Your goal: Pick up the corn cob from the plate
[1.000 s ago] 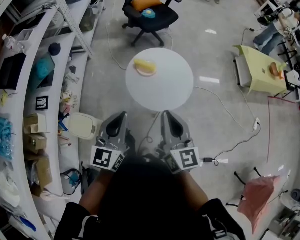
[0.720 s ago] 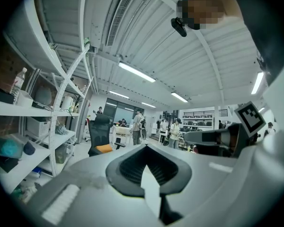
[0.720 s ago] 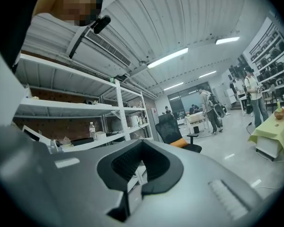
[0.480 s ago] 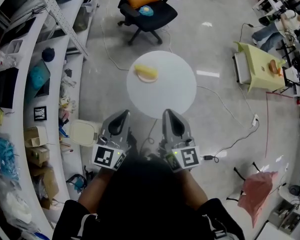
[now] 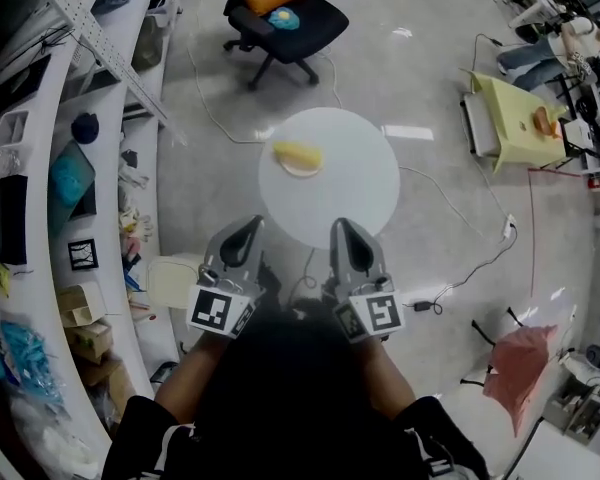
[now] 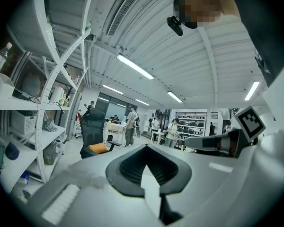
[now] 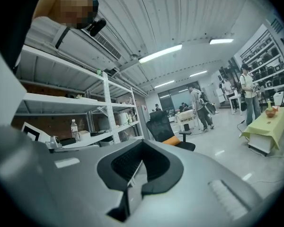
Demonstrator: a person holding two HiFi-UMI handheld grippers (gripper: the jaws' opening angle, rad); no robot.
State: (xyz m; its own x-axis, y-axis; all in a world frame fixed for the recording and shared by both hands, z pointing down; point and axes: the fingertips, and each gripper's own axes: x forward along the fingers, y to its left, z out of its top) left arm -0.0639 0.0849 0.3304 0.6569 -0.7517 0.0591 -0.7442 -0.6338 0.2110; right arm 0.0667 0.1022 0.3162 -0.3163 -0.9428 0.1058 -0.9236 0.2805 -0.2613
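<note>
The corn cob [image 5: 298,154] lies on its plate [image 5: 302,170] toward the far left of the round white table [image 5: 355,198], well apart from both claws. The person holds the left gripper [image 5: 243,236] and the right gripper [image 5: 347,236] side by side and level at chest height. Each has its 2 jaws pressed together on nothing, which reads to me as a carrying posture for the approach, not a reach. The tips sit about over the table's near rim, so the way to the plate runs across bare tabletop. Shelving [image 5: 55,168] crowds the left, an office chair [image 5: 285,13] stands beyond the table, and a cable [image 5: 460,268] trails over the floor at the right, where more room lies open.
</note>
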